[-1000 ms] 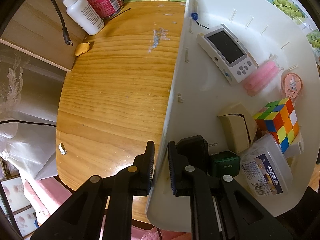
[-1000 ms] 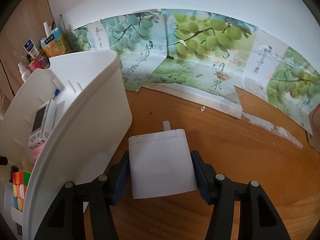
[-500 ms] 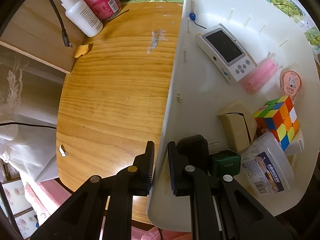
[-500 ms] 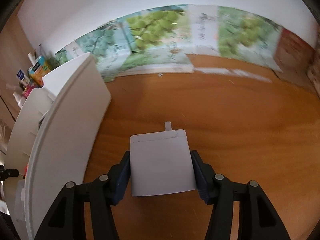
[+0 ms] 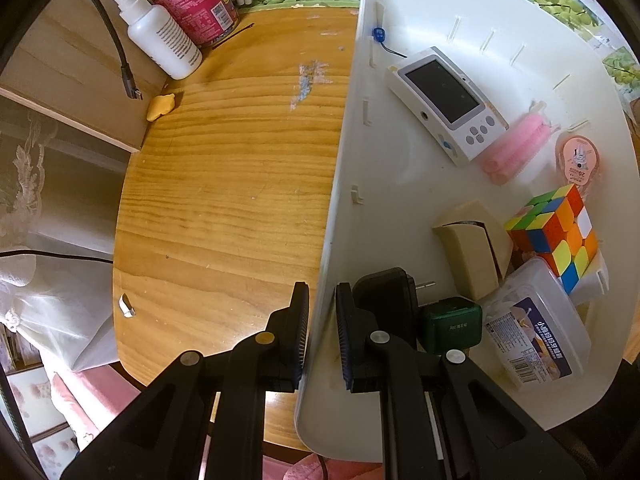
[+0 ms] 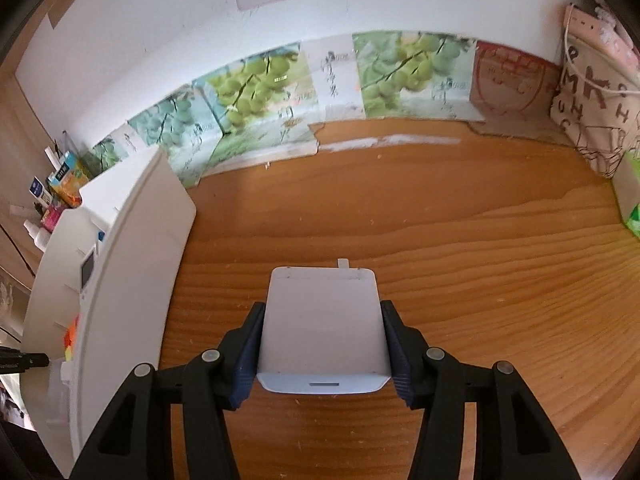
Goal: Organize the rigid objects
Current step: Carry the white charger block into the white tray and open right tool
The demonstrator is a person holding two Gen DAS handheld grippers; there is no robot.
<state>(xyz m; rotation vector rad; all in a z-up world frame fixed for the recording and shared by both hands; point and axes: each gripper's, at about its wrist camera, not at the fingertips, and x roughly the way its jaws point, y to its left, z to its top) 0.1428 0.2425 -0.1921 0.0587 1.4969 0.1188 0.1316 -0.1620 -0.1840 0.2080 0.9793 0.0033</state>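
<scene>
Wood desk (image 6: 460, 240) under both grippers: right gripper (image 6: 322, 344) pads closing on white charger (image 6: 322, 320), held beside white bin (image 5: 460, 168); left gripper (image 5: 322, 332) clamps bin wall. Cube (image 5: 556, 232), handheld (image 5: 444, 100) inside. Vs 1s ago charger swung away from bin

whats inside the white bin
In the white bin: white handheld device, pink rollers, puzzle cube, beige box, black adapter, green charger, clear box. Anything beneath them is hidden.

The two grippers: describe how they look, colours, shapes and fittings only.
Both the left tool and the right tool are matte black plastic with triangular cut-out linkages and round silver pivot pins. Their flat pads are ribbed and dark blue. No cables, markings or sleeves show.
</scene>
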